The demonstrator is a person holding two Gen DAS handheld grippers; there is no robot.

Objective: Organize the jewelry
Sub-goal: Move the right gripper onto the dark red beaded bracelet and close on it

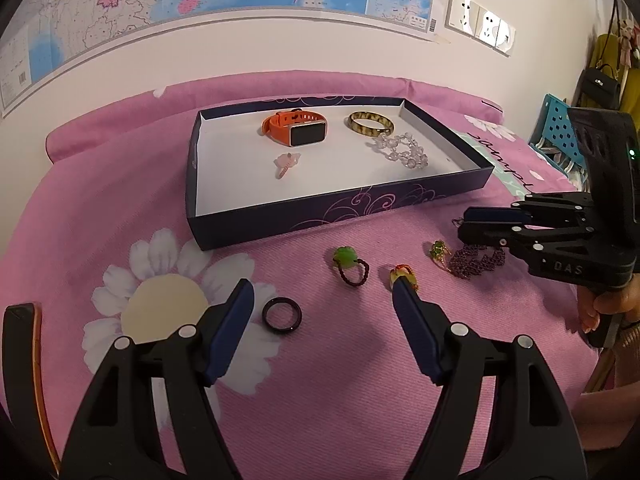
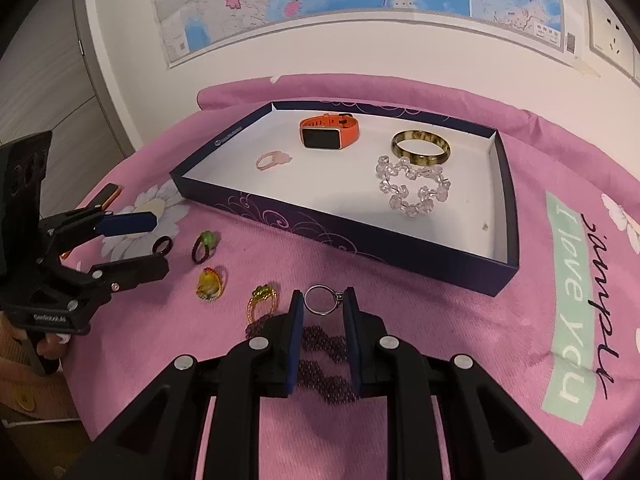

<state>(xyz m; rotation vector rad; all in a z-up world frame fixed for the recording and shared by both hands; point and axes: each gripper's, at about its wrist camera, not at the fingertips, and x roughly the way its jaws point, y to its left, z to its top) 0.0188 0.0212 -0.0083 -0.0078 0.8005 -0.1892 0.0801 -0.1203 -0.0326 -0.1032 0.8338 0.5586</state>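
A dark blue box (image 1: 340, 216) (image 2: 320, 224) on the pink cloth holds an orange watch (image 1: 296, 128), a brown bangle (image 1: 370, 133), a clear crystal bracelet (image 2: 412, 208) and a pink ring (image 2: 272, 160). My right gripper (image 2: 322, 300) (image 1: 464, 220) is shut on a silver ring (image 2: 308, 308), over a purple bead bracelet (image 2: 324, 376). Left of it lie a gold ring (image 2: 260, 294), a yellow ring (image 2: 208, 282) and a green bead ring (image 2: 207, 239). My left gripper (image 1: 322, 292) (image 2: 160, 242) stands open over a black ring (image 1: 265, 314).
The pink flowered cloth (image 1: 360, 380) hangs over the table's edges. A dark, orange-edged object (image 1: 24, 360) lies at the left edge. A blue perforated basket (image 1: 560, 132) and hanging bags stand at the right. A map and wall sockets (image 1: 480, 24) are behind the box.
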